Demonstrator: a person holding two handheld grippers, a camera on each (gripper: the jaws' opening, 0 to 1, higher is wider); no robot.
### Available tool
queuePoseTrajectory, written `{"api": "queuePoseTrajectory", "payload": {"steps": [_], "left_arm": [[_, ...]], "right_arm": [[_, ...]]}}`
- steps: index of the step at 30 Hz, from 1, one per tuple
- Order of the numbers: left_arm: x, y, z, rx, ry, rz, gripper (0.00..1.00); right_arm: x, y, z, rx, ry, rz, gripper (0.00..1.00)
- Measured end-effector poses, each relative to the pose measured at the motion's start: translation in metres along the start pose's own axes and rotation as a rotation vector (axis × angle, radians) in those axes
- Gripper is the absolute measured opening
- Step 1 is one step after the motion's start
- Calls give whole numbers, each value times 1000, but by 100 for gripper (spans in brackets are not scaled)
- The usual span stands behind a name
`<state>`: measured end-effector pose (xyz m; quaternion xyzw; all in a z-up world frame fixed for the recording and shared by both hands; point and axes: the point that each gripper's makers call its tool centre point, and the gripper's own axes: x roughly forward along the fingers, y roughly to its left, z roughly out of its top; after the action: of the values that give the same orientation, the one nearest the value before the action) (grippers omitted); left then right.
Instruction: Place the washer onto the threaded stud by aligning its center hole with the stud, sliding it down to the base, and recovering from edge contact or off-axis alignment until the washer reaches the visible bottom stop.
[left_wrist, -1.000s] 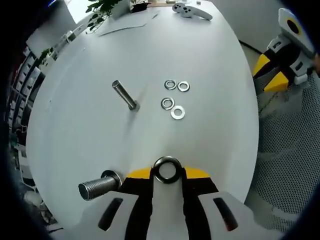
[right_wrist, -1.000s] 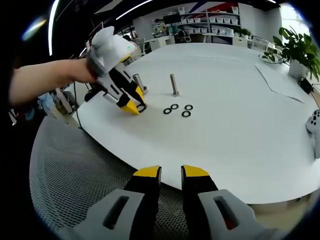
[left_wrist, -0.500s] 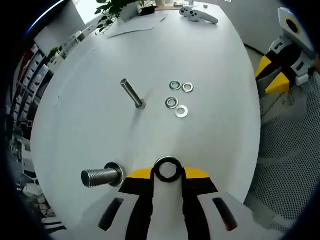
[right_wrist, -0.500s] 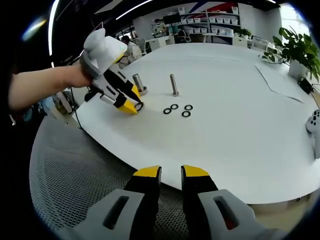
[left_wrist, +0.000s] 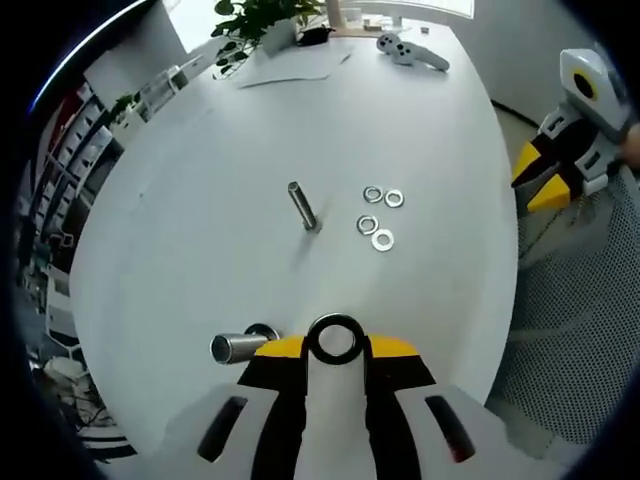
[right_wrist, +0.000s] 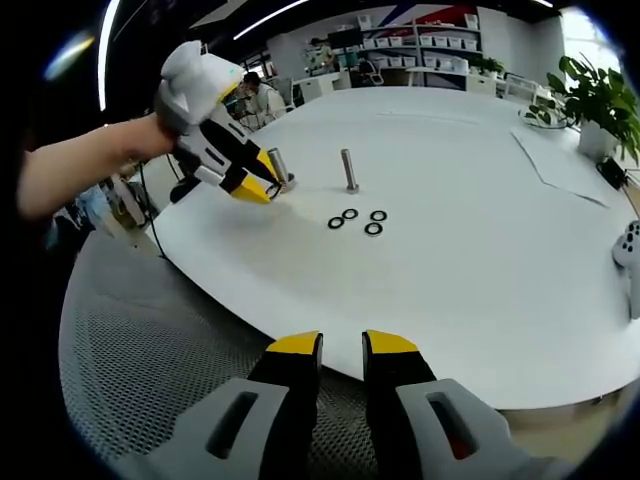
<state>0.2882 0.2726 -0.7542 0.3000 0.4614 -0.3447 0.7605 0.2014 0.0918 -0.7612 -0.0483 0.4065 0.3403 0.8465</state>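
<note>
washer held at the near stud, not yet threaded

the left gripper (left_wrist: 335, 345) pinches a steel washer (left_wrist: 335, 339) by its rim between closed jaws, hole facing the camera. it sits just beside the threaded stud (left_wrist: 237, 347) near the worktop's (left_wrist: 200, 200) edge. in the right gripper view the left gripper (right_wrist: 262, 190) is at that stud (right_wrist: 277, 165). a second, slimmer stud (left_wrist: 302, 207) stands toward the middle, with four spare washers (left_wrist: 379, 217) close by. the right gripper (right_wrist: 341, 349) hangs off the worktop over a mesh surface, jaws slightly apart and holding nothing. the washer looks light, stiff and slippery; an edge grip leaves the hole clear but likely lets it tilt if it catches the threads.
</note>
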Motion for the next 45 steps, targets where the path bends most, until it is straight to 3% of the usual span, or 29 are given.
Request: {"api": "queuePoseTrajectory", "payload": {"steps": [17,25,45], "left_arm": [[-30,42,1,-4,-19,88,19],[-27,58,2,2,-3,102,19],[-15,61,-1,7,42,78,19]], "right_arm": [[0,1,0,-3,4,1,19],[0,1,-1,-3,7,1,19],[0,1,0,-2,4,5,19]]}}
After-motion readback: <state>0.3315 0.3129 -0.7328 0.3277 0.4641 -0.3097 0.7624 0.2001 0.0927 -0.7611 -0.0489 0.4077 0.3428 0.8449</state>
